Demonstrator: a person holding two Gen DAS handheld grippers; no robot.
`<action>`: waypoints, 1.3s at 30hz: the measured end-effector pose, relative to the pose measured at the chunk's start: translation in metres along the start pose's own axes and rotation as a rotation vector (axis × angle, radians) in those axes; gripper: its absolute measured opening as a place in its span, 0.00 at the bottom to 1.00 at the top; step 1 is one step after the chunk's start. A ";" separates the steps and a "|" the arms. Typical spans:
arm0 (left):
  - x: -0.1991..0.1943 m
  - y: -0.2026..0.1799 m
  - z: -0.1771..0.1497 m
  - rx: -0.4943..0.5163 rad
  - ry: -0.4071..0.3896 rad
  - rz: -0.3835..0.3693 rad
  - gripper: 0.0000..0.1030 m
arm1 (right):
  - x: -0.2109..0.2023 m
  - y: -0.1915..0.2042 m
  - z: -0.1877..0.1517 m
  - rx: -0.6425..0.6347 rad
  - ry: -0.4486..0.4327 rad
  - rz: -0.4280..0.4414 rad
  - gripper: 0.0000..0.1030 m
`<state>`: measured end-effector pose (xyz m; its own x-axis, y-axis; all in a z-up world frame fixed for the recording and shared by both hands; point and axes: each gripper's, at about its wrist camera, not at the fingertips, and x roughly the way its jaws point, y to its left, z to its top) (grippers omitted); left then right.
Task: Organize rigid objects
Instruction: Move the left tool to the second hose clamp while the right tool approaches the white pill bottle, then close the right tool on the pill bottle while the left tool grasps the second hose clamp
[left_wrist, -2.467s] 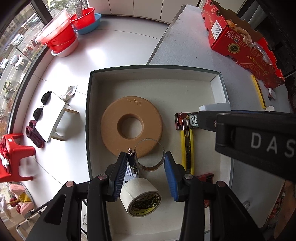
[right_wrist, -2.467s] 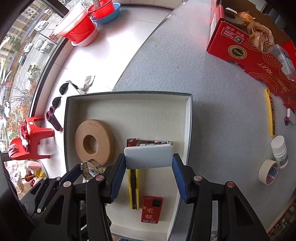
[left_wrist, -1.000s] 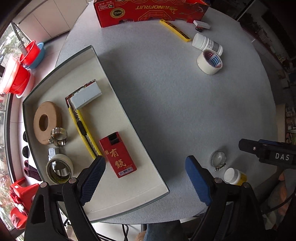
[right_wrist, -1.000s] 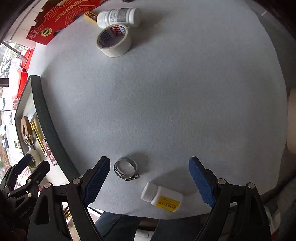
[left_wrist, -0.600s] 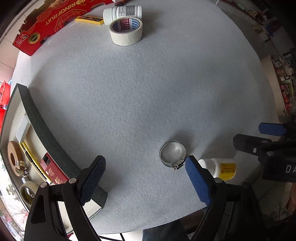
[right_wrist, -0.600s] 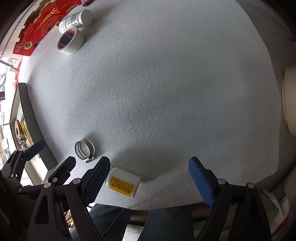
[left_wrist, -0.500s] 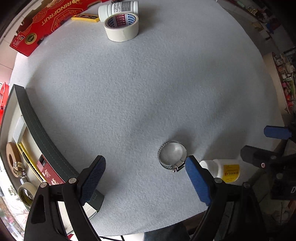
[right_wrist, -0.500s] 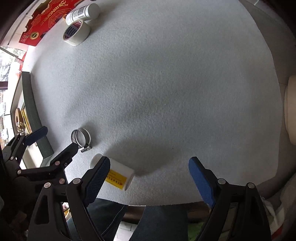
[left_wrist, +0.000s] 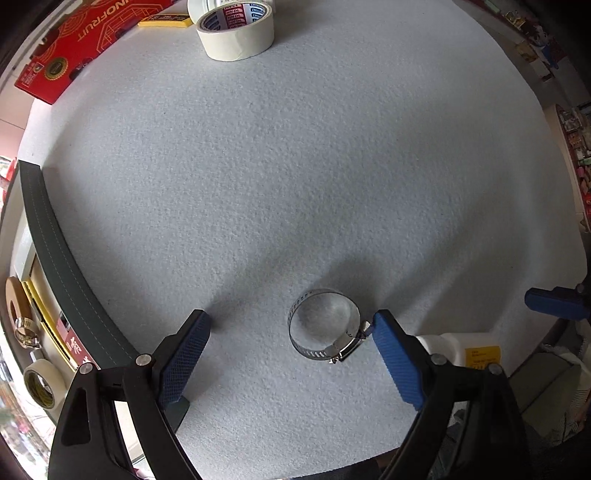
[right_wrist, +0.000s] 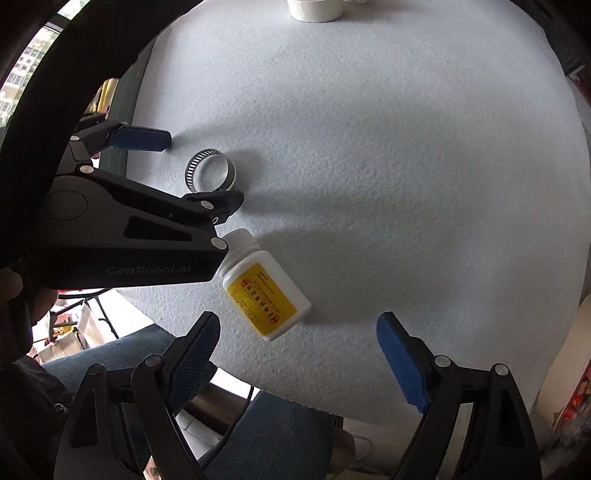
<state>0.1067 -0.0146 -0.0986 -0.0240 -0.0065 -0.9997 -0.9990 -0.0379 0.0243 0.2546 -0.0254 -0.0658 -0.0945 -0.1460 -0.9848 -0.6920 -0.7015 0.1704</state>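
Grey felt covers the round tabletop (left_wrist: 332, 166); my left gripper (left_wrist: 291, 360) hangs over it, fingers (left_wrist: 397, 360) opening wide around the metal hose clamp (left_wrist: 324, 325), whose screw lies just beside the right pad; my right gripper (right_wrist: 295, 354) stands wide above the white bottle (right_wrist: 264, 284), nothing held; at the left edge the tray (left_wrist: 62, 266) holds a tape roll (left_wrist: 38, 382), another clamp (left_wrist: 24, 328) and a tan ring (left_wrist: 14, 302).

Left gripper (left_wrist: 290, 345) jaws opening, straddling hose clamp (left_wrist: 325, 325) on table (left_wrist: 295, 166).
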 end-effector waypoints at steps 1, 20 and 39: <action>0.002 0.005 0.000 -0.009 -0.010 0.031 1.00 | 0.002 0.003 0.004 -0.015 0.003 -0.001 0.85; 0.004 0.020 -0.009 -0.182 0.025 -0.040 1.00 | 0.044 0.051 0.030 -0.176 0.058 -0.099 0.69; -0.026 -0.022 -0.003 -0.022 0.107 -0.081 0.43 | 0.010 -0.005 0.054 -0.029 0.081 -0.144 0.36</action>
<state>0.1291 -0.0170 -0.0732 0.0623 -0.1093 -0.9921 -0.9964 -0.0646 -0.0555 0.2180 0.0144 -0.0788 0.0631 -0.0978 -0.9932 -0.6731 -0.7389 0.0300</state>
